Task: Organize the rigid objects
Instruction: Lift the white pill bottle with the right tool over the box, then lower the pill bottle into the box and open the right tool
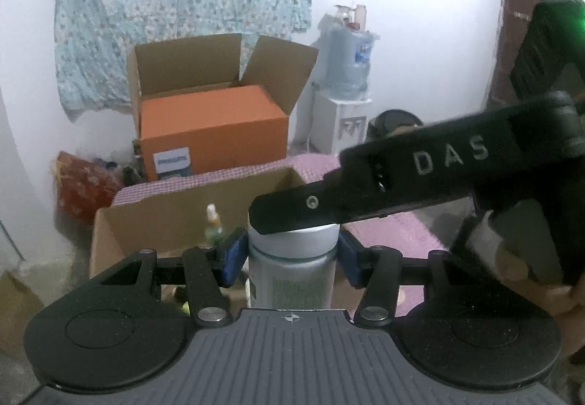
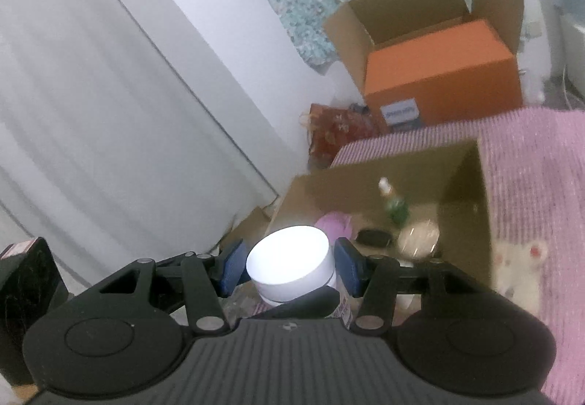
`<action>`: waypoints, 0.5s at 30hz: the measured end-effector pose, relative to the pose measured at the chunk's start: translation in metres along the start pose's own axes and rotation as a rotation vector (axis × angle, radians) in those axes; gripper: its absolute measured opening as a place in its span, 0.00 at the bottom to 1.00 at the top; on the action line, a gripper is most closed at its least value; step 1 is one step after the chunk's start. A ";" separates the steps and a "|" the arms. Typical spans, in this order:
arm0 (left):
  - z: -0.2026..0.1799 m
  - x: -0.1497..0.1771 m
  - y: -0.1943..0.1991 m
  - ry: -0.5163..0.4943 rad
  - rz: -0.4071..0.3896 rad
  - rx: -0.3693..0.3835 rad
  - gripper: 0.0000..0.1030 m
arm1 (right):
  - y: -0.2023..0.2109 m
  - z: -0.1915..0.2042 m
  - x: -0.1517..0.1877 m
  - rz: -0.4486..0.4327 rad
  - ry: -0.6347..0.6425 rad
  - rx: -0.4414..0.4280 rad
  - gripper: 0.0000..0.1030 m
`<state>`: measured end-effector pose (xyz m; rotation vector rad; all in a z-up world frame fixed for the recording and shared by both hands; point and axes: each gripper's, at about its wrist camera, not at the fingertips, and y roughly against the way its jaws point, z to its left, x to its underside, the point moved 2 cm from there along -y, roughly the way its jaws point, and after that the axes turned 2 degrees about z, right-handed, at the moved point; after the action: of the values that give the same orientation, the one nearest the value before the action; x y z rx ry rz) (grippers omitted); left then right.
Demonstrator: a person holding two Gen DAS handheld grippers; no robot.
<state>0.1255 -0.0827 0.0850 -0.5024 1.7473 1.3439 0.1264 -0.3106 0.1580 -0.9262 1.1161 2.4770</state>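
Here, an open cardboard box [image 2: 471,185] sits against a pink-covered bed [image 2: 541,163], with a small green bottle [image 2: 396,207] upright inside. Left tool [image 1: 290,255] is clamped on a jar [image 1: 292,280] below its white lid [image 2: 290,264]; right tool [image 2: 289,267] pinches the lid itself.

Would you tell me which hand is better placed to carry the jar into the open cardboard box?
Left, probably: the left gripper clamps the jar body, whereas the right gripper holds only its white lid.
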 end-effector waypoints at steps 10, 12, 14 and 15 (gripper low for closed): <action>0.008 -0.020 -0.081 0.058 0.062 0.052 0.51 | -0.040 -0.067 -0.037 0.018 -0.034 0.056 0.54; 0.005 -0.018 -0.092 0.058 0.071 0.065 0.51 | -0.046 -0.077 -0.038 0.021 -0.025 0.070 0.54; 0.001 -0.015 -0.104 0.051 0.085 0.065 0.51 | -0.052 -0.086 -0.038 0.030 -0.012 0.085 0.54; -0.001 -0.014 -0.108 0.047 0.090 0.065 0.51 | -0.055 -0.090 -0.037 0.035 -0.005 0.093 0.54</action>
<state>0.2125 -0.1233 0.0340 -0.4263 1.8648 1.3429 0.2209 -0.3401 0.1059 -0.8810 1.2443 2.4299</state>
